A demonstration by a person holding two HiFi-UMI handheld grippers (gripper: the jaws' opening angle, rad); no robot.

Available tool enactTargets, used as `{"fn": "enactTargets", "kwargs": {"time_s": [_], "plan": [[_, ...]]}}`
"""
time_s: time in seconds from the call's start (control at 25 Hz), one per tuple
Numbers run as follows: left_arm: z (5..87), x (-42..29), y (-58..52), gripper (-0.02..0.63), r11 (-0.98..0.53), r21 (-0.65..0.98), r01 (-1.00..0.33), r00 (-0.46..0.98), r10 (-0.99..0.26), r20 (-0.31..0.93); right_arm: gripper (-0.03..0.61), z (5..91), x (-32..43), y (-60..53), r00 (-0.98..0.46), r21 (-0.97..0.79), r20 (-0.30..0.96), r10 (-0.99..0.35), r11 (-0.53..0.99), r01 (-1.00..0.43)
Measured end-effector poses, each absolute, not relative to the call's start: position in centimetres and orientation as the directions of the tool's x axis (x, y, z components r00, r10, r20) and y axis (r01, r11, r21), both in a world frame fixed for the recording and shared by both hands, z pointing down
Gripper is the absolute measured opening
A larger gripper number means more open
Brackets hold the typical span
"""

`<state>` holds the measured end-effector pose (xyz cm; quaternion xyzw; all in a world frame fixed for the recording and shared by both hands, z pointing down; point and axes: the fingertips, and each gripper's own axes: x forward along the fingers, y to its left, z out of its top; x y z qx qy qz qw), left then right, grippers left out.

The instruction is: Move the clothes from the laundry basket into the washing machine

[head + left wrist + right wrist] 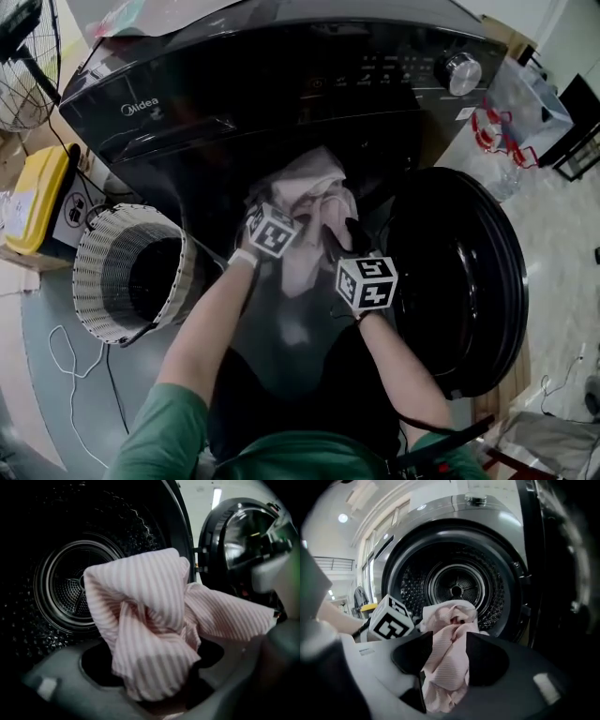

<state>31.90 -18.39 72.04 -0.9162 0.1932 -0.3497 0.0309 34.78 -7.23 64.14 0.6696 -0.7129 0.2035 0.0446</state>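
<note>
- Laundry corner with a grey floor; dark front-loading washing machine (281, 84) ahead, round door (469, 281) swung fully open to the right, clear of both arms.
- White woven laundry basket (98, 272) on the floor just left of the machine, within easy reach for each pick; upright or tipped not clear, contents lost in the dark inside.
- Pink striped shirt (150, 620) bunched at the mouth of the drum (70, 590), hanging between the two grippers, not yet down inside.
- Left gripper (154, 681): jaws spread wide, shirt draped loosely across the gap with no pad pressing on it; judged a release, to let the cloth fall forward into the drum.
- Right gripper (449, 660): jaws part-way closed, black pads pinching a fold of the shirt from both sides; probably there to steer the bundle past the rim.
- Both pointed down and inward at the opening, close together, marker cubes nearly side by side in the head view.
- Step in hand, as judged: feeding this shirt in.
- Risk: a trailing fold caught on the door seal unless pushed deeper before letting go.
</note>
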Motion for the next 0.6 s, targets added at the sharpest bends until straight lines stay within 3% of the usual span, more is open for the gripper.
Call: {"fn": "enactTargets", "kwargs": {"time_s": [0.32,0.6], "plan": [[69.0,30.5,-15.9,0.402,-0.947,-0.173,-0.27,0.739,-0.319,0.593,0.434,73.6,31.3,-9.9,-0.159,-0.066,0.594,-0.789,0.15,-0.987],[64.9,26.6,-13.5,0.402,-0.927,-0.285,-0.244,0.771,-0.364,0.523,0.436,77.9,32.9,-13.2,-0.124,-0.09,0.659,-0.742,0.086,-0.992]]}}
